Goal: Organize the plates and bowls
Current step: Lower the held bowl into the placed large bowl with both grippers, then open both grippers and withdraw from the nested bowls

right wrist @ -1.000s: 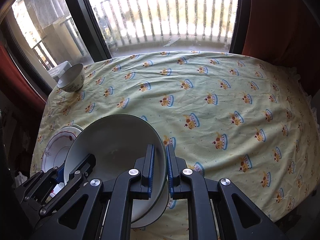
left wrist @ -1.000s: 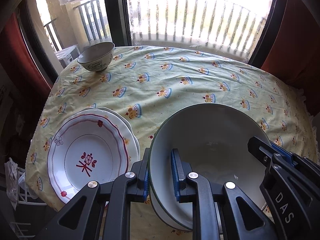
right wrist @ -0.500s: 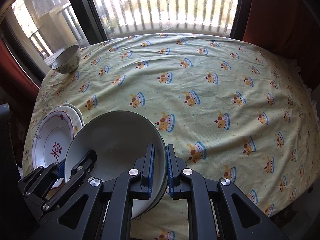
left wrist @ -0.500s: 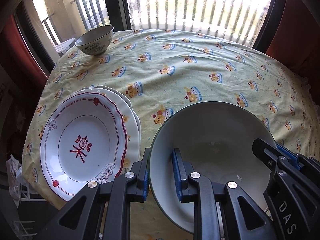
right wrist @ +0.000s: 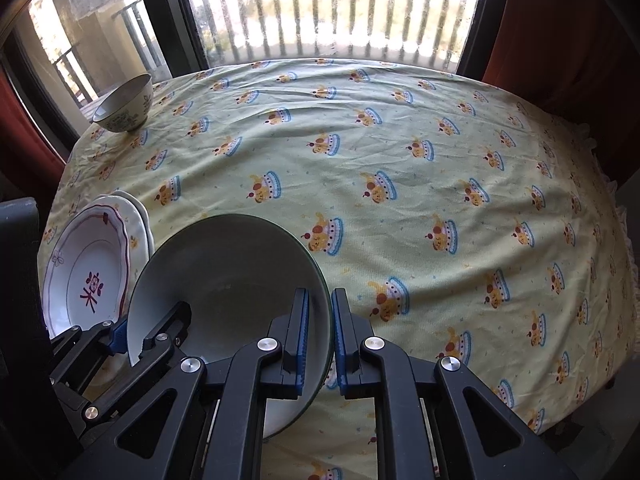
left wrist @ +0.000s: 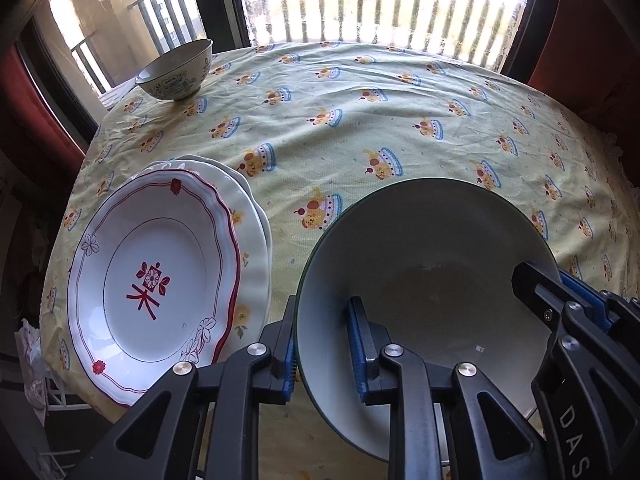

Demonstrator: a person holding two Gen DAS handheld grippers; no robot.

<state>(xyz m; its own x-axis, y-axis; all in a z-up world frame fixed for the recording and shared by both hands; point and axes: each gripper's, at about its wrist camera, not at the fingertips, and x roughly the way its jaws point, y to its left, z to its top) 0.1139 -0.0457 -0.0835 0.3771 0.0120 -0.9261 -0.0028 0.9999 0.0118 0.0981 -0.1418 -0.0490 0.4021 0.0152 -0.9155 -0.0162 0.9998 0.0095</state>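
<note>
Green-rimmed bowl (left wrist: 424, 256) pinched at opposite rims between left claw (left wrist: 322, 350) and right claw (right wrist: 320, 334).

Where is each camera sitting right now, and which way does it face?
Left wrist: on the left gripper, facing the window across the table; its fingers clamp the big bowl's left rim, and the right gripper shows.
Right wrist: on the right gripper, same heading, clamping the big bowl's right rim; the left gripper shows.
Shared: big bowl, plate stack, small bowl.
</note>
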